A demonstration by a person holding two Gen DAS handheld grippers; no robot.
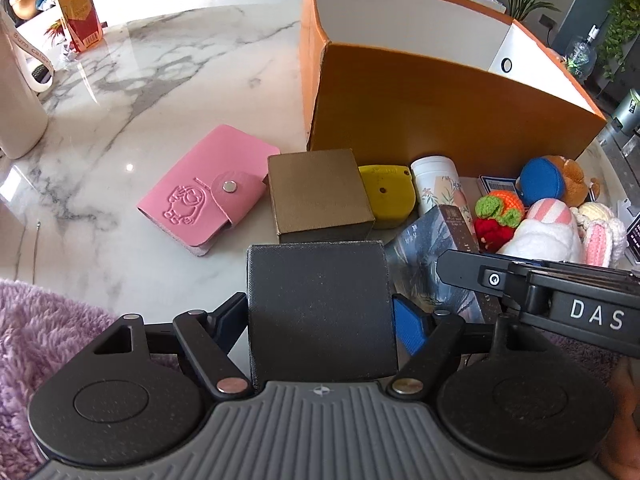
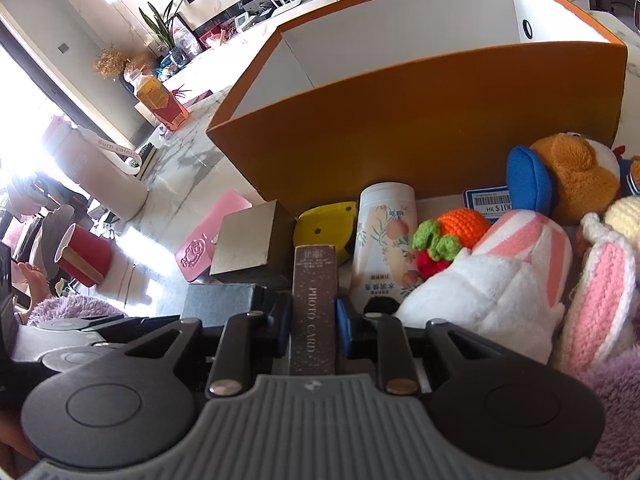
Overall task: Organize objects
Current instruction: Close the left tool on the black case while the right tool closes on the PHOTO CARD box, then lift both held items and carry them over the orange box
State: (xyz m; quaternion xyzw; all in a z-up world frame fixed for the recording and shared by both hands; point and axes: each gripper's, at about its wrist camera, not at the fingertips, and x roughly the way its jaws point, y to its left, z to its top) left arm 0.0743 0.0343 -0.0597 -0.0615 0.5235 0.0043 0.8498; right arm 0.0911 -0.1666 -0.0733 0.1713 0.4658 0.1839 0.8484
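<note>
My left gripper [image 1: 319,320] is shut on a dark grey box [image 1: 318,304] at the near edge of the marble table. My right gripper [image 2: 313,316] is shut on a brown "PHOTO CARD" box [image 2: 314,304], which also shows in the left wrist view [image 1: 452,248]. The big orange open box [image 1: 440,100] stands behind the objects; it also shows in the right wrist view [image 2: 420,128]. In front of it lie a pink card wallet [image 1: 204,196], a tan box [image 1: 320,196], a yellow pouch [image 1: 386,196], a white floral tube [image 2: 384,240] and several plush and crochet toys [image 2: 500,280].
A white jug [image 1: 16,100] stands at the far left, with a juice bottle [image 1: 78,12] behind it. A red cup [image 2: 82,260] shows beyond the table in the right wrist view. Purple fluffy fabric [image 1: 36,340] lies at the near edge. Bare marble [image 1: 160,80] spreads left of the orange box.
</note>
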